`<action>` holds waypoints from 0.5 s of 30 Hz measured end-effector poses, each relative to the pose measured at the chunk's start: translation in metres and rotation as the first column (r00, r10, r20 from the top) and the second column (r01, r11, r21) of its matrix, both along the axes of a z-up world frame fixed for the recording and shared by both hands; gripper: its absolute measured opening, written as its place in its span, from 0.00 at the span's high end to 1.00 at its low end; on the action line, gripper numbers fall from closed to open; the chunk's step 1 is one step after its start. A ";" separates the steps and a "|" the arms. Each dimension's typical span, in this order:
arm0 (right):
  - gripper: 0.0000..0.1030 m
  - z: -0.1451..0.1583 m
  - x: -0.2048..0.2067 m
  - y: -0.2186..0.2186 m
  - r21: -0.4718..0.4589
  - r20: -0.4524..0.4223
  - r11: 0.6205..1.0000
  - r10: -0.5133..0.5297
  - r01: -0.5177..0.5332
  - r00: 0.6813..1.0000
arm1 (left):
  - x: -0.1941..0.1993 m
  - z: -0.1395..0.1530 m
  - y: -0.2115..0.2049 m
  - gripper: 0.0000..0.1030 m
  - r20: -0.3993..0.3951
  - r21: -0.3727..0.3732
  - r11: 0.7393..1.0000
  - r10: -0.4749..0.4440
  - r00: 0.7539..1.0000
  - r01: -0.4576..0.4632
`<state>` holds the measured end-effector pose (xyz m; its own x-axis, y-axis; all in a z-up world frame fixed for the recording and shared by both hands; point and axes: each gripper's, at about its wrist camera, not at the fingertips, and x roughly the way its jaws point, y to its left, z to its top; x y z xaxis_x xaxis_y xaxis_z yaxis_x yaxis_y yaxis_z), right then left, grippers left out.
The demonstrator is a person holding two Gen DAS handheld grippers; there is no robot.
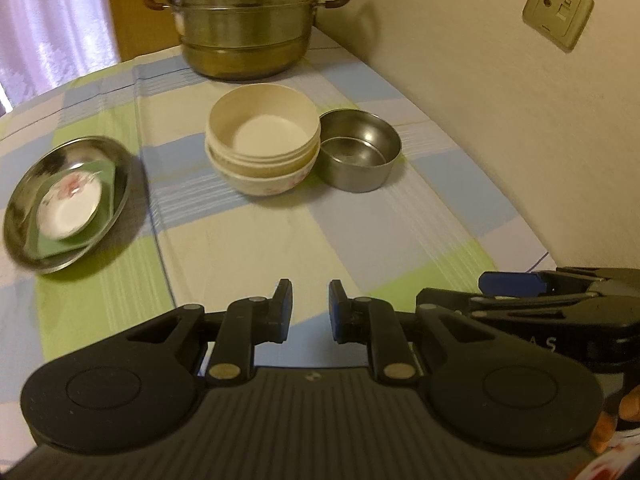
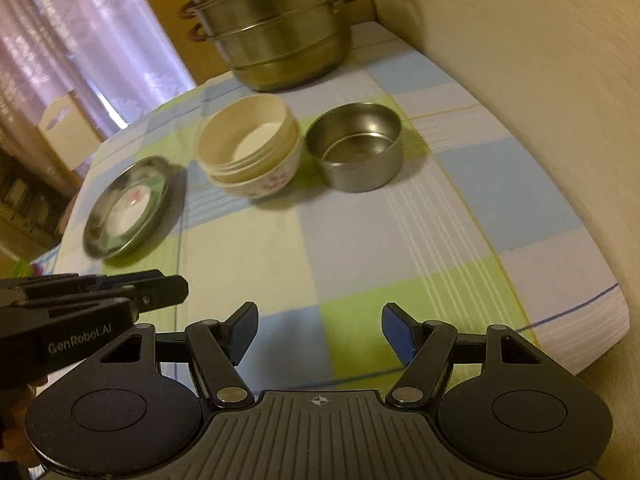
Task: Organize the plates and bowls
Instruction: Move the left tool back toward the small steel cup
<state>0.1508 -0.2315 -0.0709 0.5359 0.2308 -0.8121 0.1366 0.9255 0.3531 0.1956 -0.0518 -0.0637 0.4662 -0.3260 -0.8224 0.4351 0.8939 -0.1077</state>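
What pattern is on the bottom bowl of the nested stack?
Pink floral print on white, on the bottom ceramic bowl; clearest in the left wrist view.

Lighting: dim, warm yellow cast. Daylight enters through the curtain (image 1: 52,28), upper left of both frames, blown out to pale violet. Shadows: soft, beside the steel bowl (image 1: 360,150). Blur: motion smear on the steel plate (image 1: 66,204), left. Distortion: heavy fisheye bending, dark corner vignetting.

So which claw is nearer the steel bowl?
Right claw, likely: steel bowl sits almost straight ahead of it. Left claw is alongside, with the bowl ahead and rightward. Neither touches it.
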 end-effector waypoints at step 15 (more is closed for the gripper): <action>0.53 -0.016 0.042 -0.030 -0.049 0.016 0.982 -0.183 0.183 0.983 | 0.060 -0.021 -0.036 0.84 0.008 -0.019 0.996 -0.088 0.996 0.088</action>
